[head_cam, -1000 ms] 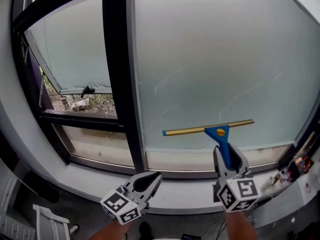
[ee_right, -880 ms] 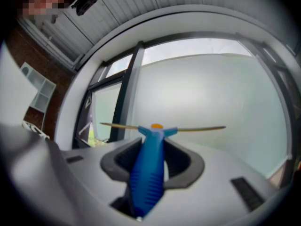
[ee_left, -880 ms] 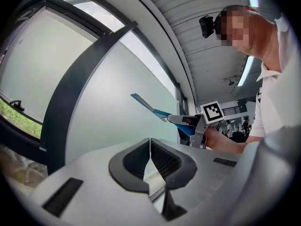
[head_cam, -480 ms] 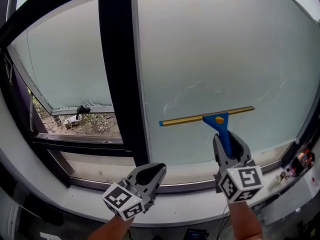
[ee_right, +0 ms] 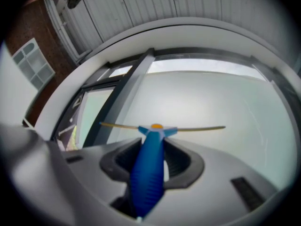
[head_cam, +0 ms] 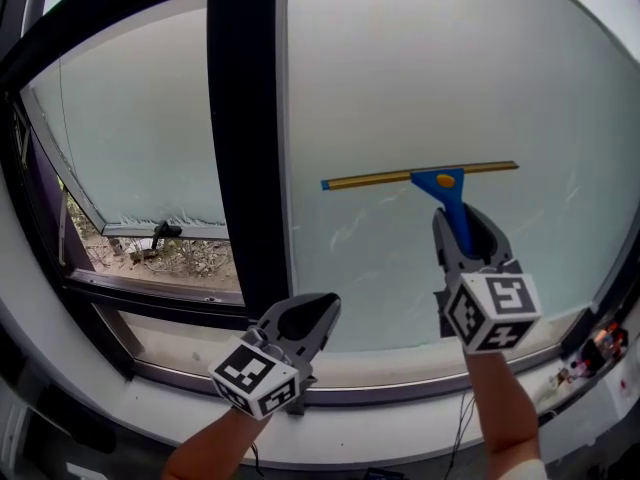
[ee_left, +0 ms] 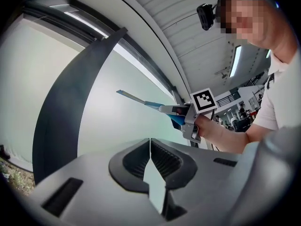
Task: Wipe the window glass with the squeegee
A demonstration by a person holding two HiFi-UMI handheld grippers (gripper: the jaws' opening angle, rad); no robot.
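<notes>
Right gripper pinches the squeegee handle, blade flat on glass, just right of mullion. Left gripper pressed together, empty, below mullion. Risk: handle pivots in pinch, blade tilts off glass, leaving streaks.

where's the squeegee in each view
Head view: squeegee right of centre, blade level.
Left gripper view: squeegee mid-frame, above the shut jaws.
Right gripper view: squeegee centre, handle clamped between the jaws.
Shared landmark: dark window post, left of it everywhere.
</notes>
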